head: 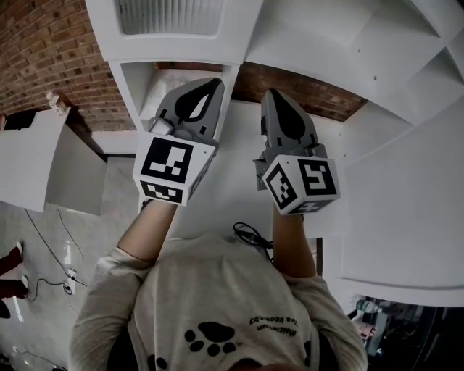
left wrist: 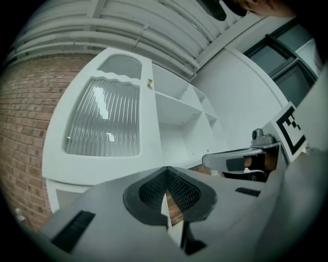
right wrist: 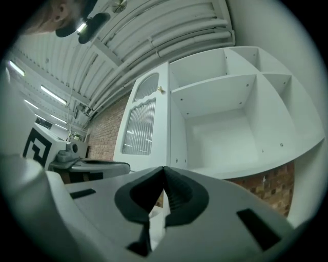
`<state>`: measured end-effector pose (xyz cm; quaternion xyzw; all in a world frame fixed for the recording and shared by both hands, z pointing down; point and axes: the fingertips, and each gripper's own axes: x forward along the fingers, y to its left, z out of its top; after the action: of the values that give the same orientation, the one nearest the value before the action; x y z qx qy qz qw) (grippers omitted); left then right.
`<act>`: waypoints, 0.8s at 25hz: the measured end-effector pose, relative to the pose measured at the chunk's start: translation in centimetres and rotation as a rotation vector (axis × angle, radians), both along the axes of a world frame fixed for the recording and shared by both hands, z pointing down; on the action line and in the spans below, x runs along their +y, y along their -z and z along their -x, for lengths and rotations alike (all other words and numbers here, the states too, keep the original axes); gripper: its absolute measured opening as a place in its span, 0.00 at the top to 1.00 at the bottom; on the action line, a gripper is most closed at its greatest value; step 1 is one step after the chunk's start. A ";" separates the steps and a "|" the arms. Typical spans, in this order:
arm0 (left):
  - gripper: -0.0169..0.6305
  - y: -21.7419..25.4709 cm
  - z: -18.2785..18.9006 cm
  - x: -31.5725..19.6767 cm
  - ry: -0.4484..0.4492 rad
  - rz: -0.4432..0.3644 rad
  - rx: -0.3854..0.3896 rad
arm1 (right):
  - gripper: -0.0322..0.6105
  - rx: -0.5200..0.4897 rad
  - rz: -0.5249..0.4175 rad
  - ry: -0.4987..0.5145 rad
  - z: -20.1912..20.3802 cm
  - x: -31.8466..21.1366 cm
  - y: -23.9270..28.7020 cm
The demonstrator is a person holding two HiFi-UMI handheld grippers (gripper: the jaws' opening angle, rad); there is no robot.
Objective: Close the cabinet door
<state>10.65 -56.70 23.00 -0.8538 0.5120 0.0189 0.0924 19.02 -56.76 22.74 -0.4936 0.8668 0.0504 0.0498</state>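
A white cabinet door with a ribbed glass panel forms the left part of a white wall cabinet. A small knob sits on the door's right edge. The door looks flush with the cabinet front. To its right are open white shelves. My left gripper is shut and holds nothing, raised below the door panel. My right gripper is shut and holds nothing too, level with the left one and pointing at the shelf section. Neither gripper touches the cabinet. Each shows in its own view, left and right.
A brick wall runs behind and left of the cabinet. A separate white cabinet unit stands at the left. Cables lie on the floor. White shelf panels extend along the right side.
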 end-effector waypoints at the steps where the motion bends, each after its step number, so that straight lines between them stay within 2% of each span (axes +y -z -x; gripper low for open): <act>1: 0.96 -0.4 0.3 0.6 0.017 -0.003 0.001 | 0.93 0.008 -0.002 -0.003 0.0 0.4 -0.4; 9: 0.96 -3.5 1.8 4.2 0.123 0.012 0.006 | 0.94 0.066 -0.028 0.011 0.5 4.1 -2.8; 20: 0.96 -7.3 -0.5 8.5 0.145 0.055 0.021 | 0.94 0.078 -0.018 0.033 -0.8 8.0 -6.7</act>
<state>11.12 -48.23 30.33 -0.8163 0.5739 0.0068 0.0648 19.85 -48.79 29.45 -0.4764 0.8756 0.0767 0.0213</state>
